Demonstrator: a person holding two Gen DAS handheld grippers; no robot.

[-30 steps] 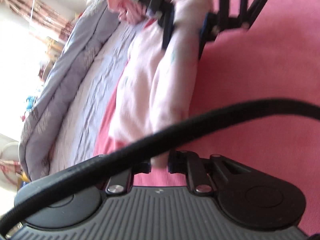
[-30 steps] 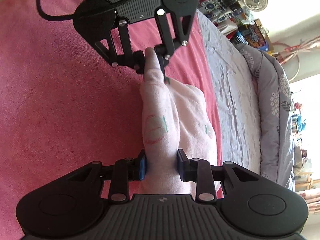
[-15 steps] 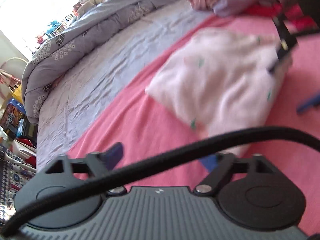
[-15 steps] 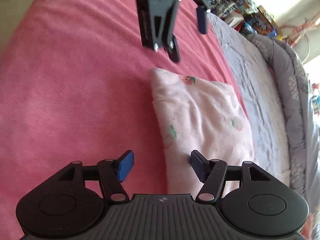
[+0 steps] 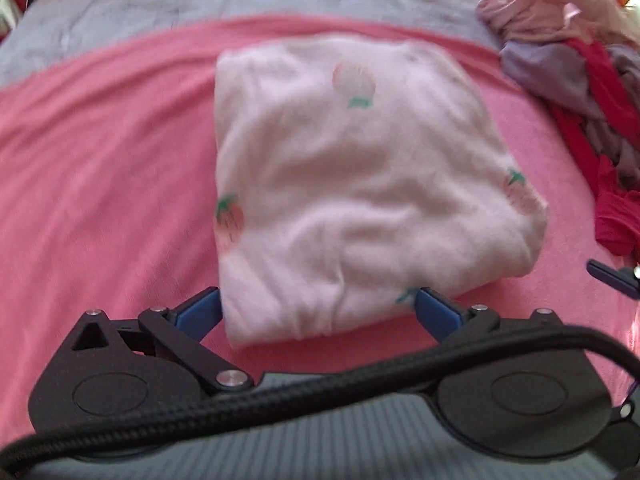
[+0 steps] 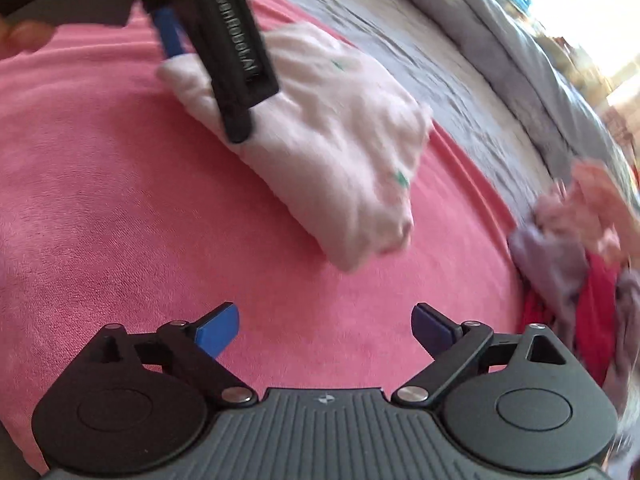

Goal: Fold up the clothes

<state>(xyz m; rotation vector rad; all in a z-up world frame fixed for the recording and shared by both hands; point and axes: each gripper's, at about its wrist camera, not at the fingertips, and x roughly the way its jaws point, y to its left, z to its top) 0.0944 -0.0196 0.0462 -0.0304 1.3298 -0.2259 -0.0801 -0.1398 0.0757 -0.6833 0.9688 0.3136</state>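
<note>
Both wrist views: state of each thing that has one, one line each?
Pale pink strawberry-print garment: folded into a compact rectangle, lying flat on the pink blanket, released.
Left gripper: jaws opening, wide, pads off the cloth.
Right gripper: jaws opening, nothing between them.
Crumpled pile of pink, grey and red clothes: unfolded, heaped beside the garment.
</note>
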